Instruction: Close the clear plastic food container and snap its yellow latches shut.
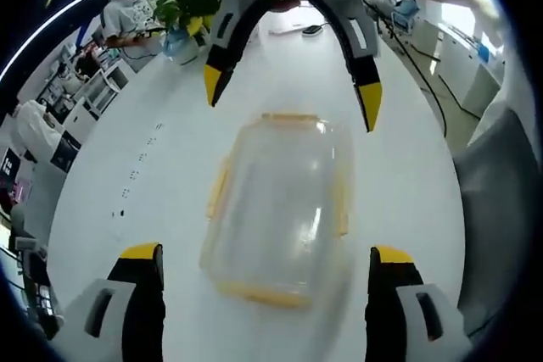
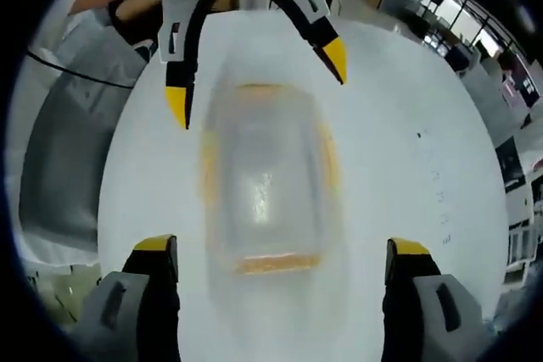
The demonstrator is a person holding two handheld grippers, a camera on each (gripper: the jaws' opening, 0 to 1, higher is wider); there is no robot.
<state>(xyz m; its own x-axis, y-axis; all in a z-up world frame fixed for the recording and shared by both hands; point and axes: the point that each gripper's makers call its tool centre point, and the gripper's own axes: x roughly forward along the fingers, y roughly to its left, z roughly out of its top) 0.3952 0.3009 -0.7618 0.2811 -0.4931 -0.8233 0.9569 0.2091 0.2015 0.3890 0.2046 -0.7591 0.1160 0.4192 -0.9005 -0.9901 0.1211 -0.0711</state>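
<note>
Both the left gripper (image 1: 265,262) and right gripper (image 2: 282,253) gape wide, facing each other across the clear rectangular yellow-latched plastic food container (image 1: 281,209) lying between them on the white table (image 1: 127,158).

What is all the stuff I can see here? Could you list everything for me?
Food container: one, clear plastic with yellow latches, lying on the table between the two grippers; blurred in the right gripper view.
Table: one, white.
Potted plant: one, green, at the table's far end.
Dark small object: one, far on the table, too small to identify.
Person: one, seated beyond the table.
Left gripper: one, grey with yellow-tipped black jaws, open.
Right gripper: one, same colours, open, facing the left one.
</note>
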